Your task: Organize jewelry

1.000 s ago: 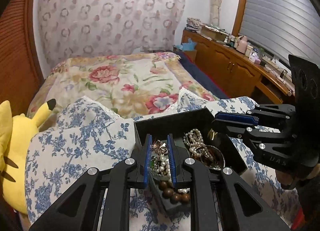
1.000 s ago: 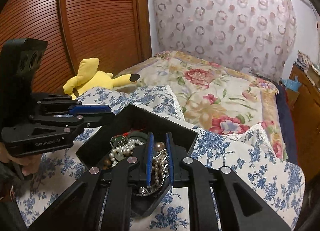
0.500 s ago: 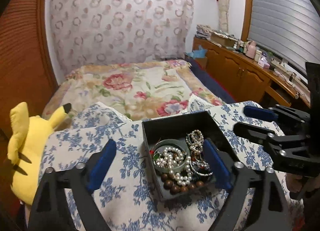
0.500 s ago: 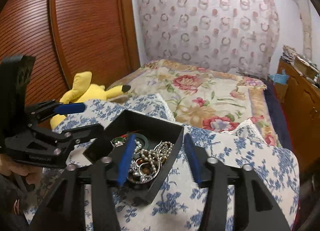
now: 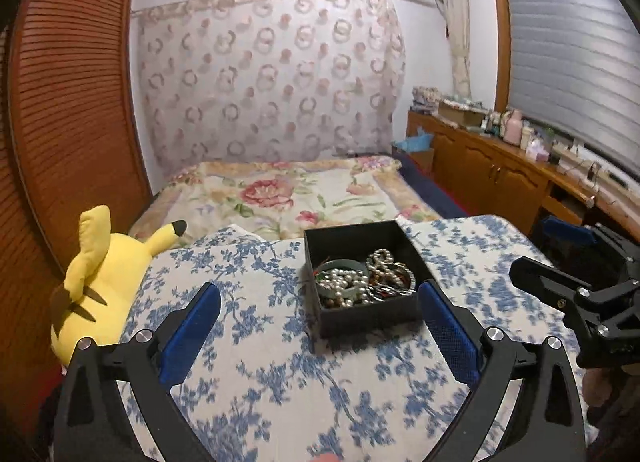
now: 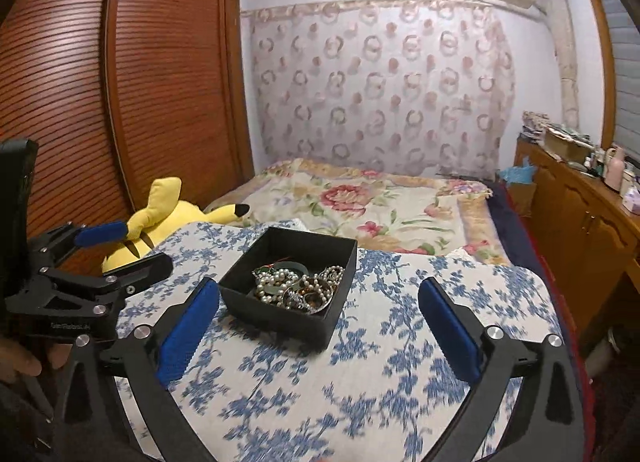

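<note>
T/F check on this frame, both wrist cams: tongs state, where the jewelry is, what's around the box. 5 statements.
1. Both the left tongs and the right tongs are open. True.
2. The left tongs hold a pearl strand. False: nothing is between their fingers; the pearls lie in the box.
3. The black box sits on the blue floral cloth. True.
4. The box has its lid on. False: it is open on top, jewelry showing.
5. The yellow plush sits inside the box. False: it lies at the cloth's left edge, apart from the box.
</note>
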`<action>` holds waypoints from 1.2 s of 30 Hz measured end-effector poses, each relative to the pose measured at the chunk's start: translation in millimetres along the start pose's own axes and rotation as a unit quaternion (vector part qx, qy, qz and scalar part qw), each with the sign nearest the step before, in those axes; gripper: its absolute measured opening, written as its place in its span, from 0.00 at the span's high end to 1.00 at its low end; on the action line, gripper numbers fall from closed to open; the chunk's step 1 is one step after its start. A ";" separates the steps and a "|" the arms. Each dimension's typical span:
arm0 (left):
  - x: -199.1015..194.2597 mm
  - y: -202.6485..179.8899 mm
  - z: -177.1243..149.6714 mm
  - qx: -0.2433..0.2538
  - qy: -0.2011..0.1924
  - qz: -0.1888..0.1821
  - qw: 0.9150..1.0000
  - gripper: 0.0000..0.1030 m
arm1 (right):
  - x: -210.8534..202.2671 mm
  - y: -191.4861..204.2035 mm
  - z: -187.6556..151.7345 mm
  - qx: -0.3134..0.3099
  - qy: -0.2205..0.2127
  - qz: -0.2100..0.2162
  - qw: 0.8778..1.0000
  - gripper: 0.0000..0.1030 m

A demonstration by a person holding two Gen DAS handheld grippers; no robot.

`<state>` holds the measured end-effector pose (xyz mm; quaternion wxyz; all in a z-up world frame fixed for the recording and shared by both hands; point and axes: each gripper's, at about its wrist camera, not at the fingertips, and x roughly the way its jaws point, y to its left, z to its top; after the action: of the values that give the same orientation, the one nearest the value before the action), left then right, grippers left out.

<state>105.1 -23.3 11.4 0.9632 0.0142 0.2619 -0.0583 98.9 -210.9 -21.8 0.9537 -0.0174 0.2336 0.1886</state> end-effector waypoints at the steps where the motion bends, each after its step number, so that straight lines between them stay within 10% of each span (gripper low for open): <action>1: -7.0 -0.6 -2.3 0.001 -0.004 -0.003 1.000 0.08 | -8.3 1.0 -2.3 0.002 -0.005 -0.005 1.000 0.03; 14: -58.9 -9.3 -32.2 0.010 -0.022 0.033 0.999 0.08 | -75.9 10.1 -30.6 0.025 -0.052 -0.058 0.997 0.03; 36: -64.9 4.2 -46.5 -0.015 -0.011 0.041 0.999 0.08 | -73.4 14.5 -42.9 0.032 -0.047 -0.064 0.996 0.03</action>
<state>26.7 -9.7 4.1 0.9677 0.0095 0.2514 -0.0147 14.6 -228.5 -26.1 0.9738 0.0067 0.1931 0.1198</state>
